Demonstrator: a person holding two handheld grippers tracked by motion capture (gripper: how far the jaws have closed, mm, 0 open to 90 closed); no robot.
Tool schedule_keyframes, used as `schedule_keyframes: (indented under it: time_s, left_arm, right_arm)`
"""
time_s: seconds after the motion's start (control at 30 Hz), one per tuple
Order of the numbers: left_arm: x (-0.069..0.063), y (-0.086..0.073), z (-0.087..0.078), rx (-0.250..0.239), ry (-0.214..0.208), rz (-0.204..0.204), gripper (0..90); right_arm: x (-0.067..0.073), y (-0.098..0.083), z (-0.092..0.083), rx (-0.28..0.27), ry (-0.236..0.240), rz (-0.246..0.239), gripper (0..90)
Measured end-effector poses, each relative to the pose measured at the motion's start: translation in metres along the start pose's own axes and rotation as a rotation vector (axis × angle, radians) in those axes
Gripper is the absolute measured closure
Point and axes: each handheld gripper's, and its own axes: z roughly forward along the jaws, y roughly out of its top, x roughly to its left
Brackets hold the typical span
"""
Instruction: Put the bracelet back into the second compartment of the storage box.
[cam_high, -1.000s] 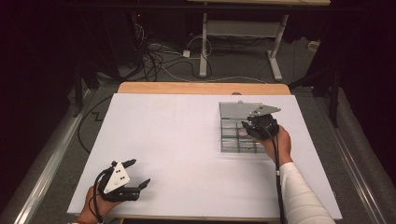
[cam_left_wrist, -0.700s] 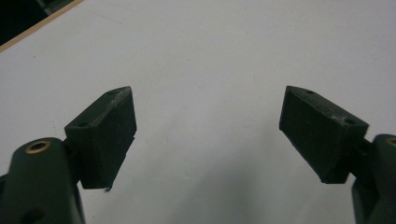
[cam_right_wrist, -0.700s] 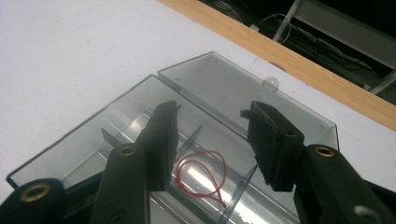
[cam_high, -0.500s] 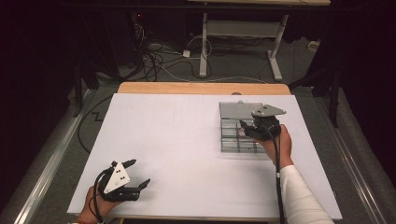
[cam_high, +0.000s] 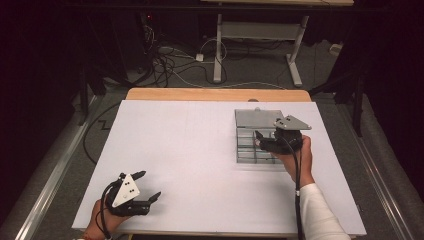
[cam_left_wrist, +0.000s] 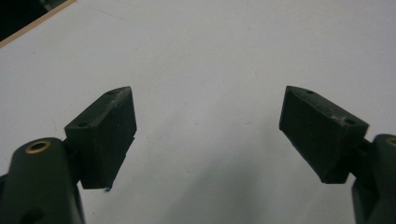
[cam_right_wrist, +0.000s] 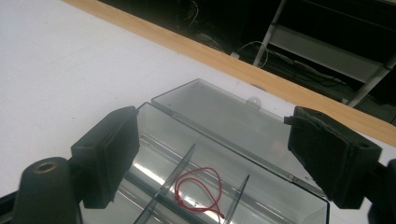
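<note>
The right gripper (cam_high: 263, 141) hovers over the clear compartment box (cam_high: 245, 150) at the table's (cam_high: 190, 150) far right; its jaws have just been opening and now stand wide with nothing between them. A red string (cam_right_wrist: 198, 190) lies in a middle compartment, apparently loose. The left gripper (cam_high: 147, 186) rests near the front left edge, jaws apart and empty.

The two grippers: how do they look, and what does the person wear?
Both grippers, left and right, are black with two wedge-shaped jaws, a grey three-cornered plate on top and a black trailing cable. A brass-coloured ring sits near one jaw base. The right arm wears a white sleeve.
</note>
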Motion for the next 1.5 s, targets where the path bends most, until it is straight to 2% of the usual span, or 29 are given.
schedule_keyframes:
  time_s: [0.17,0.33,0.5,0.73,1.0,1.13,1.17,1.23,1.37,1.5]
  left_arm:
    - [0.000,0.000,0.001,0.008,0.000,0.005,17.8]
    - [0.000,0.000,0.002,0.010,0.001,0.005,17.8]
    - [-0.001,0.000,0.002,0.014,0.003,0.011,17.8]
    - [-0.001,0.000,0.002,0.017,0.004,0.020,17.8]
    - [-0.001,0.000,0.002,0.019,0.003,0.024,17.8]
    - [-0.001,0.000,0.002,0.019,0.003,0.023,17.8]
    - [-0.001,0.000,0.002,0.020,0.003,0.024,17.8]
    - [-0.002,0.000,0.002,0.020,0.004,0.026,17.7]
    - [-0.002,0.000,0.002,0.021,0.006,0.027,17.6]
    - [-0.002,0.000,0.002,0.021,0.004,0.027,17.6]
  right_arm:
    - [0.001,-0.002,-0.003,-0.022,-0.003,-0.006,16.0]
    - [0.000,-0.004,-0.008,-0.055,0.002,0.024,15.9]
    - [0.000,-0.004,-0.014,-0.083,0.015,0.015,15.9]
    - [0.000,-0.004,-0.022,-0.109,0.048,0.036,16.0]
    - [0.006,-0.001,-0.029,-0.137,0.084,0.004,16.1]
    - [0.009,0.001,-0.031,-0.140,0.075,-0.009,16.7]
    - [0.011,0.001,-0.033,-0.141,0.096,-0.005,16.5]
    - [0.013,0.002,-0.034,-0.143,0.103,-0.009,16.4]
    - [0.017,0.003,-0.038,-0.141,0.082,-0.033,16.4]
    - [0.017,0.002,-0.042,-0.140,0.087,-0.028,16.4]
